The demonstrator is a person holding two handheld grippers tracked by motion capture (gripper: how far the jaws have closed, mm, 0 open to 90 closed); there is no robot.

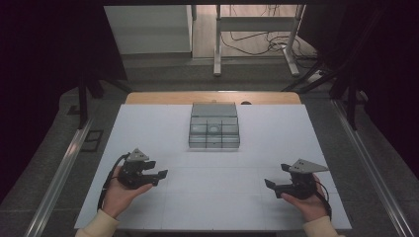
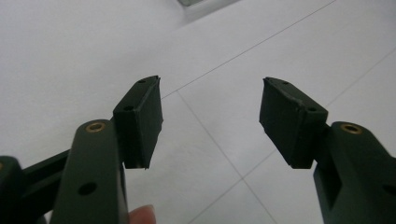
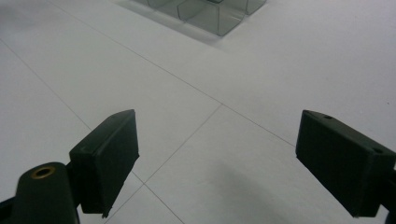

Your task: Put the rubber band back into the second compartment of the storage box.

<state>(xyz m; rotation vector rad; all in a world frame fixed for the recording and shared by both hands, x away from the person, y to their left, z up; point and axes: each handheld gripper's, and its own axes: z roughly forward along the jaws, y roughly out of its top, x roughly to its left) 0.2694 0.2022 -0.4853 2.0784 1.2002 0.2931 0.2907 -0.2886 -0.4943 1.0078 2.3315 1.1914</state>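
A grey clear-plastic organiser box point(image 1: 214, 126) with several compartments and its lid up stands at the far middle of the white table top point(image 1: 163, 133). One compartment holds a small pale object. My left gripper point(image 1: 161, 177) is held low over the near left of the table, pointing right, jaws open with nothing between them point(image 2: 211, 122). My right gripper point(image 1: 271, 184) is held low over the near right, pointing left, jaws wide open and empty point(image 3: 231, 163). A corner of the organiser box point(image 3: 210, 11) lies at the top of the right gripper view.
A wooden table edge point(image 1: 212, 97) runs behind the white top. Beyond it are desk legs point(image 1: 216, 49) and loose cables point(image 1: 257, 42) on the floor. Metal rails point(image 1: 368, 163) flank the table on both sides.
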